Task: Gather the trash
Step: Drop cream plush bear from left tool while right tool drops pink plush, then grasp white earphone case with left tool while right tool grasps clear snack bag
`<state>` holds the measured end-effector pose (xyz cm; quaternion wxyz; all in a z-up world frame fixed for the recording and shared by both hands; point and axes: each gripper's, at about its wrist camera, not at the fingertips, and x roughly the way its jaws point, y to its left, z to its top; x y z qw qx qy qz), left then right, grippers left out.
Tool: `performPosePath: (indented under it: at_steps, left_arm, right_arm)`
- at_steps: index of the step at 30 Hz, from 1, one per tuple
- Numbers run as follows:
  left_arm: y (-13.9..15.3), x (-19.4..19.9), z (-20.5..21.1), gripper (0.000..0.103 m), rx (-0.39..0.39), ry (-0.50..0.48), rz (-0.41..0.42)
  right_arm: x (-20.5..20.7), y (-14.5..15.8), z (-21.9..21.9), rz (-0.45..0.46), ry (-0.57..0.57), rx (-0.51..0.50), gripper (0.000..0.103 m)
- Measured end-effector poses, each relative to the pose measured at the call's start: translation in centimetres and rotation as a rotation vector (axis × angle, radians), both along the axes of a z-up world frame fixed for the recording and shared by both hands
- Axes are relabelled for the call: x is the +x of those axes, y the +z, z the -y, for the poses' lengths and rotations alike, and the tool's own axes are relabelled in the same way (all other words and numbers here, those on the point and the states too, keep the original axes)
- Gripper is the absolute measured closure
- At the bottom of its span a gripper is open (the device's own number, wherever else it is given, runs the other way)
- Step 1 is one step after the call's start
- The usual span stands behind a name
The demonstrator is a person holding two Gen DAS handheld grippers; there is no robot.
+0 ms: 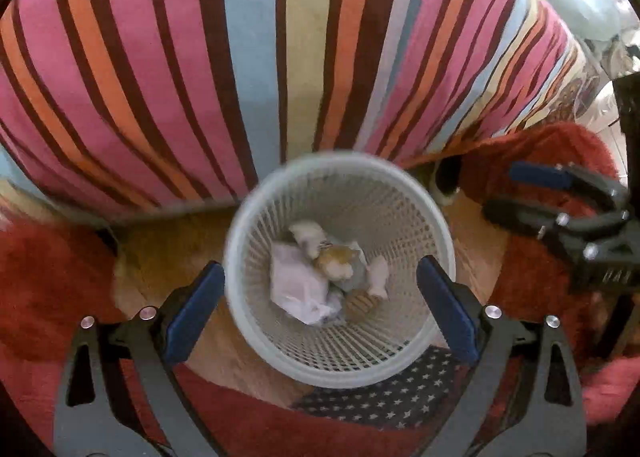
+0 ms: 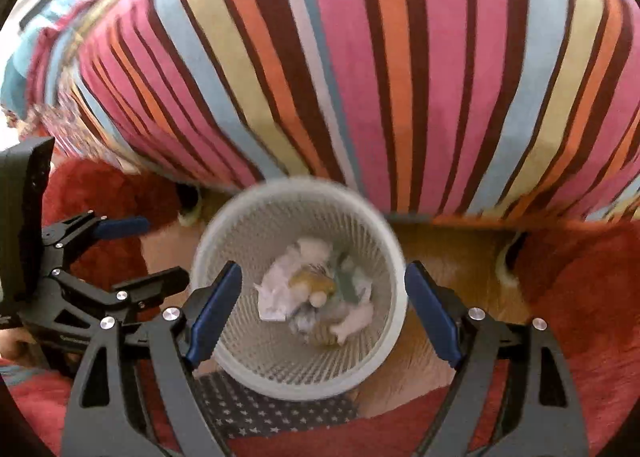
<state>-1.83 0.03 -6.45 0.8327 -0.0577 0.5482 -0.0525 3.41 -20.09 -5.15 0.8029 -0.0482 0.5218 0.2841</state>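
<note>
Basket (image 1: pixel 340 269) dead centre in left wrist cam: round white plastic bin w/ lattice mesh walls and a thick smooth rim, seen from above, edges motion-blurred. Inside, at the bottom: crumpled trash (image 1: pixel 320 277), white paper wads, one tan/orange scrap, a greyish piece, all soft irregular lumps. Left gripper (image 1: pixel 322 309) hangs over the bin, empty, jaws wide apart; blue rubbery pads (image 1: pixel 196 309) on black angular metal arms w/ silver rivets straddle the rim on both sides. Behind the bin: striped fabric (image 1: pixel 260 57), matte cloth in pink, orange, brown, pale blue and cream bands, bulging like a cushion or bed edge. Floor under bin is glossy tan wood (image 1: pixel 168 253); fuzzy red rug (image 1: pixel 48 277) flanks it; dark star-print cloth (image 1: pixel 392 393) lies just below the rim. Right gripper (image 1: pixel 520 193) shows at the right edge, side-on, jaws spread, nothing between them.

Right wrist cam: same basket (image 2: pixel 300 285), rim slightly blurred, mesh texture clear on the near wall. Trash (image 2: pixel 316 297) piled at the bottom, white crumpled paper plus tan and grey-green bits. Right gripper (image 2: pixel 324 309) above the opening, jaws apart and empty, blue pads (image 2: pixel 216 309) either side of the rim. Left gripper (image 2: pixel 156 253) visible at left, black frame, one blue pad showing, jaws open, holding nothing. Striped fabric (image 2: pixel 400 77) fills the top; red rug (image 2: pixel 580 297) right, star cloth (image 2: pixel 260 413) below the bin, wood floor (image 2: pixel 448 253) between.
</note>
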Motion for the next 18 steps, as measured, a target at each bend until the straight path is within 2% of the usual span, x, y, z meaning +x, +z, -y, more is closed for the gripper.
performPosePath:
  at_steps: [6, 8, 10, 13, 16, 18]
  left_arm:
    - [12.0, 3.6, -1.2, 0.009, 0.098, -0.062, 0.268]
    - [15.8, 6.4, -1.6, 0.009, 0.153, -0.051, 0.387]
    - [18.2, 10.0, -2.0, 0.009, 0.219, -0.015, 0.465]
    - [19.4, 15.4, -2.4, 0.009, 0.221, 0.007, 0.483]
    - [18.7, 21.7, -2.8, 0.009, 0.169, 0.003, 0.43]
    - [18.0, 24.8, -3.1, 0.009, 0.146, 0.017, 0.398]
  right_arm:
    - [4.6, 10.1, 2.4, 0.236, -0.064, 0.149, 0.023]
    - [7.5, 13.0, 2.7, 0.331, -0.099, 0.165, 0.019]
    - [10.5, 15.2, 2.5, 0.423, -0.132, 0.154, 0.019]
    - [15.7, 17.4, 1.5, 0.497, -0.167, 0.154, 0.019]
    - [21.1, 18.5, -0.8, 0.528, -0.176, 0.141, 0.019]
    - [24.3, 18.4, -2.6, 0.507, -0.153, 0.124, 0.019]
